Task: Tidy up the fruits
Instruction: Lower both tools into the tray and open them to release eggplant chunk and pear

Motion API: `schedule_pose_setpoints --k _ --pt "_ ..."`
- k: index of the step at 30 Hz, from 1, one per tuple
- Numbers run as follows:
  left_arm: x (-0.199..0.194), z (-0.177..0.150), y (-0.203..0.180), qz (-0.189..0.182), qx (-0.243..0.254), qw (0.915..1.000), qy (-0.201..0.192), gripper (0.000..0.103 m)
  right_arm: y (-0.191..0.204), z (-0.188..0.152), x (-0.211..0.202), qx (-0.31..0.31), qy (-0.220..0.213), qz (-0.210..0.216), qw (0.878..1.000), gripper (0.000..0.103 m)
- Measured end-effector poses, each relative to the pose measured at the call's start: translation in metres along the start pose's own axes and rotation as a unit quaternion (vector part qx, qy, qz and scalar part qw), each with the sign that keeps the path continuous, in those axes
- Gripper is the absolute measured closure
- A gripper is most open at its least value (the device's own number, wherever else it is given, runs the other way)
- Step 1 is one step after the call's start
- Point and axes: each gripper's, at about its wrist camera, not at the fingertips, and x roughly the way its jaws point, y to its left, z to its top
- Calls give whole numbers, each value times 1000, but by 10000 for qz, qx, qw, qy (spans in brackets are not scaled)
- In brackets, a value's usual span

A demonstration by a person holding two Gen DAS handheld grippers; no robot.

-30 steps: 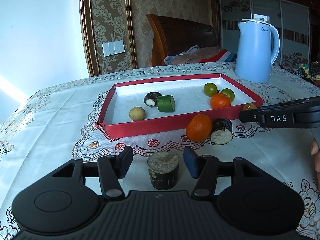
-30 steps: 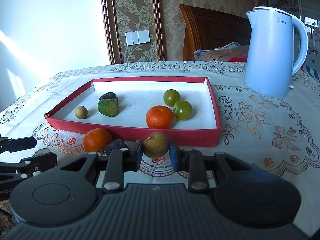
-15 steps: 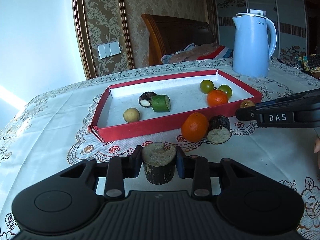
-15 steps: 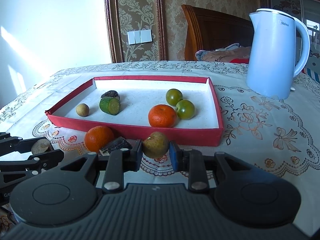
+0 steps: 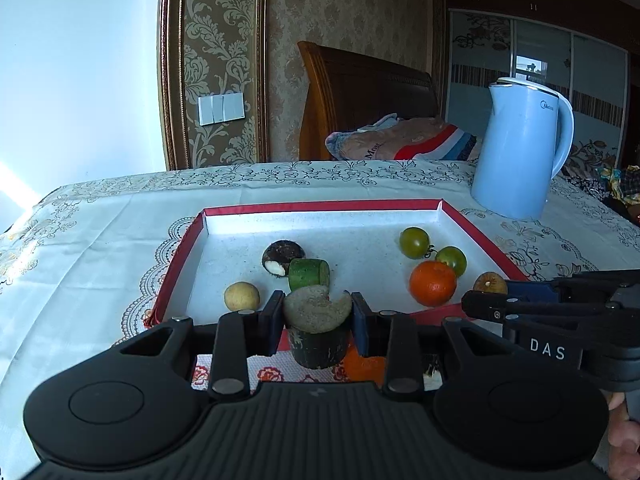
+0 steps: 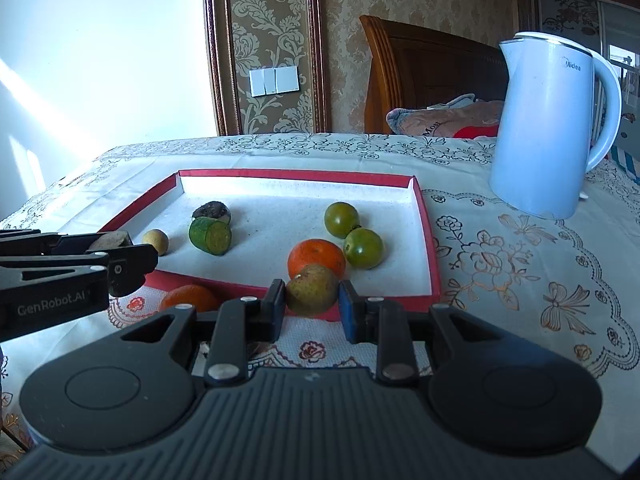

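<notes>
My left gripper (image 5: 317,322) is shut on a dark-skinned cut stalk piece (image 5: 318,328) with a pale top, held above the cloth at the near rim of the red tray (image 5: 320,207). My right gripper (image 6: 312,308) is shut on a small brown-green round fruit (image 6: 311,289), lifted at the tray's near wall. In the tray lie a green cut piece (image 5: 309,273), a dark piece with a white end (image 5: 282,256), a small yellow fruit (image 5: 241,296), two green tomatoes (image 5: 415,242) and an orange (image 5: 433,282). Another orange (image 6: 188,297) sits on the cloth outside the tray.
A light blue kettle (image 5: 520,148) stands behind the tray at the right. The table wears a white embroidered cloth (image 6: 520,264). A wooden chair with a folded blanket (image 5: 400,140) is behind the table. A fingertip (image 5: 624,452) shows at the lower right.
My left gripper closed on the stalk piece, lifted it off the cloth and carried it toward the tray. The right gripper kept its fruit and stayed about where it was.
</notes>
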Motion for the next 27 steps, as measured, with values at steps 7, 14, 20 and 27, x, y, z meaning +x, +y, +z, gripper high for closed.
schedule_pose_setpoints --k 7,14,20,27 --pt "31 10 5 181 -100 9997 156 69 0 17 24 19 58 -106 9999 76" --pt "51 15 11 311 -298 9987 267 69 -4 29 51 132 124 -180 9997 76" --pt "66 18 15 461 -352 9977 338 69 -2 37 63 126 81 -228 9996 76" --pt "74 22 17 525 -422 9971 349 69 5 44 77 50 99 -258 9996 76"
